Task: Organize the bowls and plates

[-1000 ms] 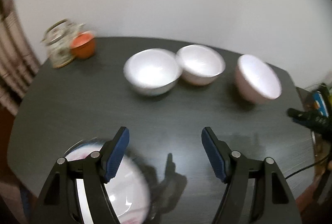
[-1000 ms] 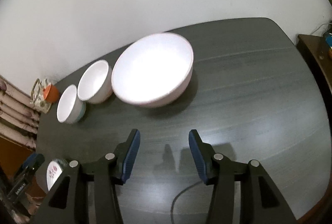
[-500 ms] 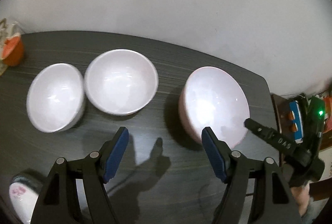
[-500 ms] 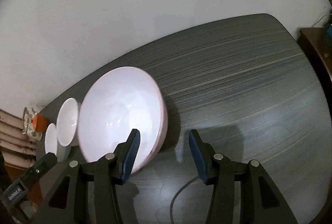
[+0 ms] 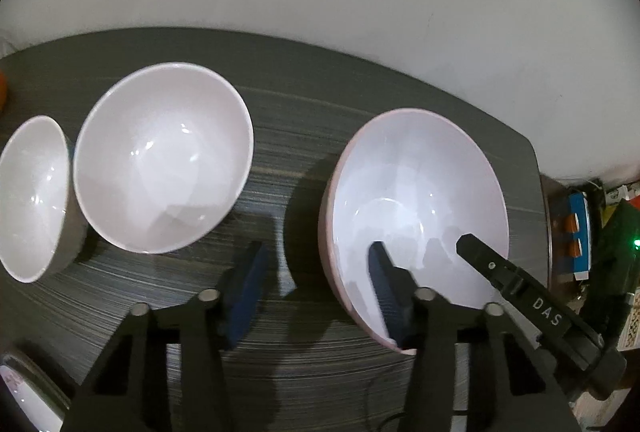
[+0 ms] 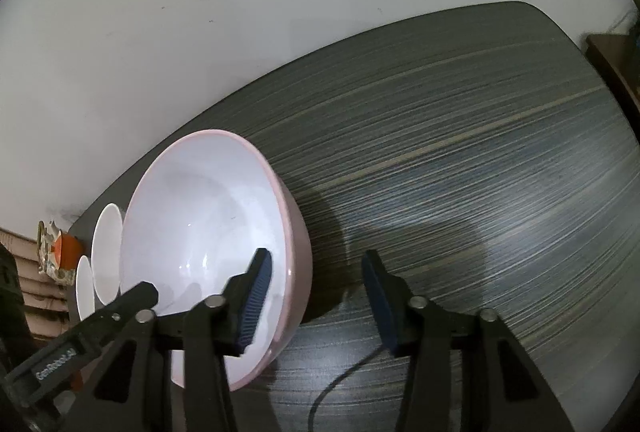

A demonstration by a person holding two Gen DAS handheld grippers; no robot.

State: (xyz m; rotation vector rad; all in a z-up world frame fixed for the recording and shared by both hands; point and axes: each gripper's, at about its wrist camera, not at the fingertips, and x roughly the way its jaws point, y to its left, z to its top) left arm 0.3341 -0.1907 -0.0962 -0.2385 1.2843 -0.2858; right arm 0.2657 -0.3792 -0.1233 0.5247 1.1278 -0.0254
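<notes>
While both grippers straddle the rim of the big pink bowl at the lower right of the left view, neither grips yet. The left gripper has one pad inside and one outside; its jaws have just been closing, the wall between them, untouched. The right gripper does the same at the lower left of its view. I think the next move is to squeeze and lift evenly. Only the left view shows the white bowl fully; the right view shows bare surface.
</notes>
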